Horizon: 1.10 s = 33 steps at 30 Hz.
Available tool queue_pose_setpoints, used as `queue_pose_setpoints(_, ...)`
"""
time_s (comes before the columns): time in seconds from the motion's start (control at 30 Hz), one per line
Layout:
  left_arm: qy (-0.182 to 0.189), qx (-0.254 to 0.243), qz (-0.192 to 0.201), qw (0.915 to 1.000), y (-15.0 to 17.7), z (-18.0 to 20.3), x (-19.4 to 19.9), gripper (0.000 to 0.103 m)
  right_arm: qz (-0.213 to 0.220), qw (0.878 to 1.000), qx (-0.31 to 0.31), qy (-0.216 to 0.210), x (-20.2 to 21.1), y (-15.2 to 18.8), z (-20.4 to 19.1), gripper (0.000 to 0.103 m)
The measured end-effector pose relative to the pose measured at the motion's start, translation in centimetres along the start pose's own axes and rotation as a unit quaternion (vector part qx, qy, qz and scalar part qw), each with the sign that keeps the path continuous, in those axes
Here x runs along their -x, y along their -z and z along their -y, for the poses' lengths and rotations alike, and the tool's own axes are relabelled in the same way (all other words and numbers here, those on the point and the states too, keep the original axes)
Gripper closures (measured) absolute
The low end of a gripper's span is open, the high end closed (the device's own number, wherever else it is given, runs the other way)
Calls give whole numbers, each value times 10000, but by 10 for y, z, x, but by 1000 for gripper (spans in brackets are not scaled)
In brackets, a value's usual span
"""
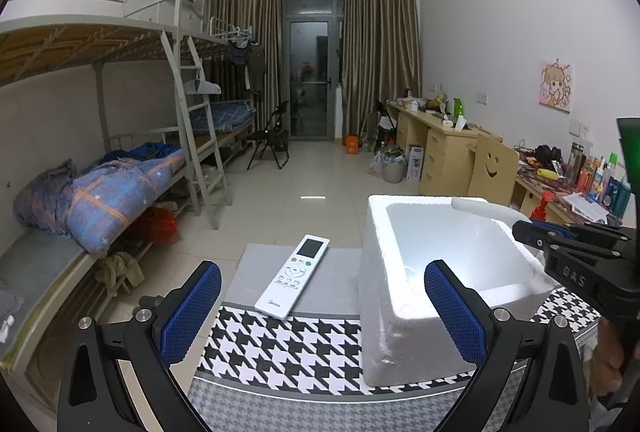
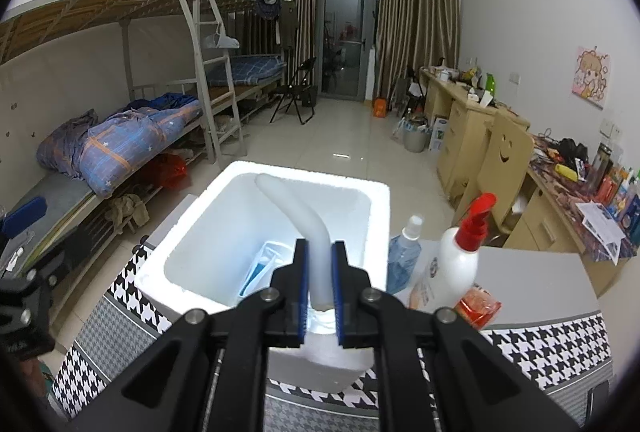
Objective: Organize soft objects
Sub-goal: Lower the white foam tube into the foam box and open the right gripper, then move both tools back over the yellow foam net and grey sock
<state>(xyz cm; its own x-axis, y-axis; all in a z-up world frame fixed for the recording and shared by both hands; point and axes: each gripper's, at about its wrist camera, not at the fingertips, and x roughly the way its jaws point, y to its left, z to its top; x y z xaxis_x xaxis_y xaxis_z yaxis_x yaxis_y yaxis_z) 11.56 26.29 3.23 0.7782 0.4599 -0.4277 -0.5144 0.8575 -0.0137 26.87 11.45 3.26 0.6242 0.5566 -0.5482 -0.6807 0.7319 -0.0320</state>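
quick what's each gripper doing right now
Left gripper: open, holding nothing.
Right gripper: shut on the bent white foam strip over the white styrofoam box.

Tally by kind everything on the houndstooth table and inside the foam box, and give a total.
Foam box: 1
Remote control: 1
White foam strip, held in the right gripper: 1
Blue-and-white packet in the box: 1
Bottles: 3 – white pump bottle, blue bottle, red bottle
Total: 7
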Motion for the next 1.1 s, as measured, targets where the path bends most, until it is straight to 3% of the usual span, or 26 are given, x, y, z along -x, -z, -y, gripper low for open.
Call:
queue_pose_setpoints(0.43, 34, 66, 7, 10000, 4, -8, 8, 1, -309, 9993, -190, 40, -30, 2, 1, 91)
queue_pose_setpoints(0.53, 8, 59, -34, 10000, 6, -8, 8, 1, -380, 9990, -221, 16, -34, 3, 1, 80)
queue_pose_setpoints(0.6, 3, 63, -48, 10000, 7, -8, 9, 1, -435, 9988, -238, 26, -36, 3, 1, 67)
queue_pose_setpoints(0.67, -10, 74, -40, 10000, 8, -9, 10, 1, -444, 9986, -273, -34, -36, 2, 2, 40)
queue_pose_setpoints(0.73, -11, 79, -39, 10000, 8, -9, 11, 1, -377, 9989, -248, -90, -32, 2, -1, 34)
queue_pose_setpoints(0.8, -13, 81, -35, 10000, 8, -9, 11, 1, -258, 9995, -161, 29, -25, 1, -4, 33)
queue_pose_setpoints(1.1, 46, 47, 13, 10000, 9, -4, 24, 1, 58, 9998, -139, -147, 10, -3, 0, 33)
